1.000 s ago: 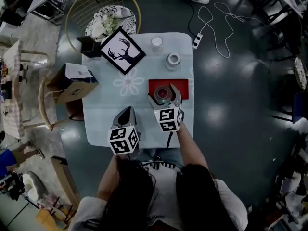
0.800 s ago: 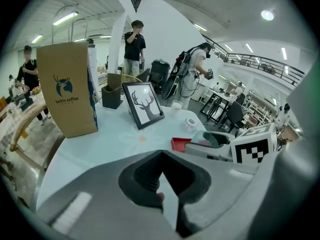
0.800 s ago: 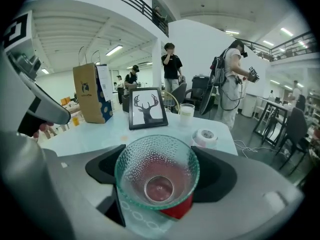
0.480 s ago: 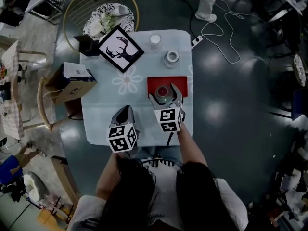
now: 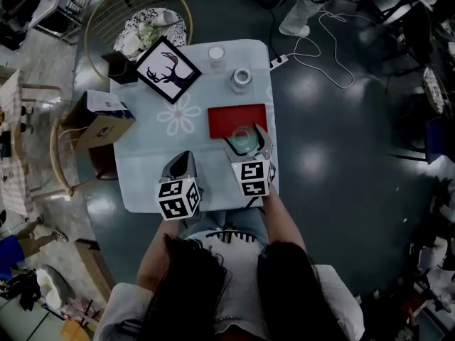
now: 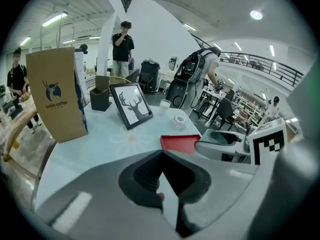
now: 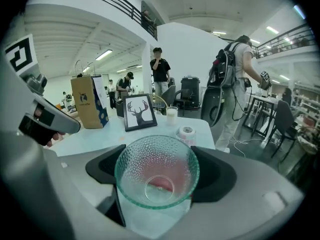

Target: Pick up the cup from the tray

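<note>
The cup [image 7: 157, 171] is clear glass with a pebbled, glossy wall. The tray [image 5: 237, 120] looks matt, the bag [image 6: 56, 96] is brown paper, and the floor [image 5: 327, 155] shines.

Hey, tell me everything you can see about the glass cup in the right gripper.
The cup is clear, greenish glass with a dimpled wall, smooth round base and wide rim, and looks empty. The right gripper is shut on it, dark fingers pressing both sides. Its mouth tilts toward that gripper's camera. In the head view it shows over the near edge of the red tray.
</note>
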Demonstrator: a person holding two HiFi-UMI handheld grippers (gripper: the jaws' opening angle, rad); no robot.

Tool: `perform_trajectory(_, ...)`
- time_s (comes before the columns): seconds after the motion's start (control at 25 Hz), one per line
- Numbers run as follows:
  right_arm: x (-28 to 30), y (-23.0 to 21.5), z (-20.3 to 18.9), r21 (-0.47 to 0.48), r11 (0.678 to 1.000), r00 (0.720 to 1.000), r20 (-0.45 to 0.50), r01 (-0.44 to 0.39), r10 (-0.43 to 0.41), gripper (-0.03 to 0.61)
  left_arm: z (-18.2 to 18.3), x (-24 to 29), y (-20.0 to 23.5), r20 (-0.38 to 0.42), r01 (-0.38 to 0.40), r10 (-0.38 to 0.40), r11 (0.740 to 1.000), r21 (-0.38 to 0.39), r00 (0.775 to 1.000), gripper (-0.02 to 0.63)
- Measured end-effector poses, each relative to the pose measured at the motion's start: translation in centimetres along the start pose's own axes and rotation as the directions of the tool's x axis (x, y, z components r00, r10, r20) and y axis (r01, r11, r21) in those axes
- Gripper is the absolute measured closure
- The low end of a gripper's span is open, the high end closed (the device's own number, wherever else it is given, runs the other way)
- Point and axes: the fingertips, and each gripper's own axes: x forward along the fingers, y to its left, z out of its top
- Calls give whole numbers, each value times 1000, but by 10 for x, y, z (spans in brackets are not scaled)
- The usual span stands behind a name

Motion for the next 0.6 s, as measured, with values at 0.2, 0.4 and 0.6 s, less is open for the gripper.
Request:
perform_trajectory(0.2, -18, -2, -24, 8, 1000, 999, -35, 27, -26, 150, -7, -3, -13, -6, 34, -34, 999, 40, 999, 612)
perform_trajectory(0.4, -32, -3, -43, 13, 998, 997, -42, 58, -58, 149, -9, -11, -26, -1, 73, -73, 995, 73, 997, 612)
perform_trajectory(0.6, -34, -1, -59, 47, 998, 997, -56, 47, -44, 149, -16, -17, -26, -6, 78, -78, 993, 90, 997, 612)
